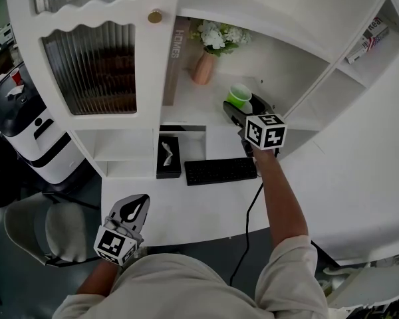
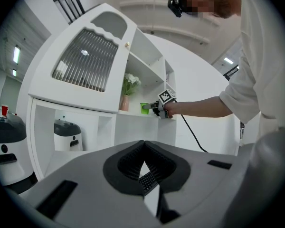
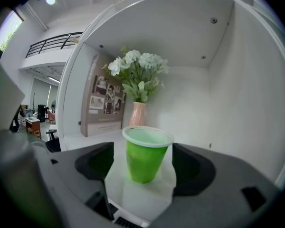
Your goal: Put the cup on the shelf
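Note:
A green plastic cup (image 1: 239, 96) (image 3: 146, 154) stands upright on the white shelf (image 1: 186, 102) (image 3: 85, 139). My right gripper (image 1: 243, 106) (image 3: 143, 161) reaches into that shelf bay, and the cup sits between its jaws. Both pads stand clear of the cup's sides, so the gripper is open. My left gripper (image 1: 136, 206) (image 2: 143, 146) hangs low at the desk's front edge, pointing level, with its jaws together and nothing in them. In the left gripper view the cup (image 2: 145, 108) and the right gripper show small and far off.
A pink vase of white flowers (image 1: 203, 68) (image 3: 137, 115) and a tall photo book (image 1: 176, 52) (image 3: 102, 103) stand behind the cup. Below on the desk lie a black keyboard (image 1: 221, 171) and a black tissue box (image 1: 167, 156). A ribbed-glass cabinet door (image 1: 93, 65) is at left.

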The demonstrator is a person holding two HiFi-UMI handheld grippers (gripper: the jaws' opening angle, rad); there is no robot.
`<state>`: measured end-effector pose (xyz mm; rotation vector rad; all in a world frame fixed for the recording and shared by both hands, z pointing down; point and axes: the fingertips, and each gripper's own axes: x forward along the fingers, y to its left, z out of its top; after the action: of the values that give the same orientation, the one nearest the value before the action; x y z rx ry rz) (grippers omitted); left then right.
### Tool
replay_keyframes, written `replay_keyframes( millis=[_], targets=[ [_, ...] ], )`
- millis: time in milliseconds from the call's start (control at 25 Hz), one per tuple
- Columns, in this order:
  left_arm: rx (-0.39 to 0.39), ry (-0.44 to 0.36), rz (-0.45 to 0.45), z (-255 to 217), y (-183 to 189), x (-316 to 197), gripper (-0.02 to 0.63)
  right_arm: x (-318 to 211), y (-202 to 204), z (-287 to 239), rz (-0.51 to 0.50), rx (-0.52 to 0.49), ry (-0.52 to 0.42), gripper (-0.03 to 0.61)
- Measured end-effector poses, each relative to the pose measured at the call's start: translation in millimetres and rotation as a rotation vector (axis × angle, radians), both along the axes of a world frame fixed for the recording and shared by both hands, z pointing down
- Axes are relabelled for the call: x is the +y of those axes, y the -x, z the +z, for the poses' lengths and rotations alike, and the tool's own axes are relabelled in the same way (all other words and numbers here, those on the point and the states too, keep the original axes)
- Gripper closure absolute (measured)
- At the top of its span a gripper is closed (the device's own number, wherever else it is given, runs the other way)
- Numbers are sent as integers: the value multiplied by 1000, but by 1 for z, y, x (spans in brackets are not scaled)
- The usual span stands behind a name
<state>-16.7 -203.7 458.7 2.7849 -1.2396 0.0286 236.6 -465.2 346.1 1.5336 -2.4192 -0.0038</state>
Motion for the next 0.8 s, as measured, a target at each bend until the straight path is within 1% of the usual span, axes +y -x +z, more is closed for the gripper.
replay_keyframes(
  millis=[200, 400, 520, 680, 800],
  targets=[
    [2, -3, -2, -1, 0, 1, 614, 2, -8, -3, 31, -8, -14, 201],
    [1, -6, 5, -1, 0, 2, 614, 11, -10, -9, 29, -17, -31, 209],
    [2, -9, 12, -4, -3, 2, 614, 24, -10, -13, 19, -29, -45, 226],
    [3, -15, 26, -5, -8, 1, 614, 46, -9, -20, 3, -40, -79, 266],
    [5, -16, 35, -7, -12, 0, 614, 67, -10, -26, -1, -46, -118, 316]
  ],
)
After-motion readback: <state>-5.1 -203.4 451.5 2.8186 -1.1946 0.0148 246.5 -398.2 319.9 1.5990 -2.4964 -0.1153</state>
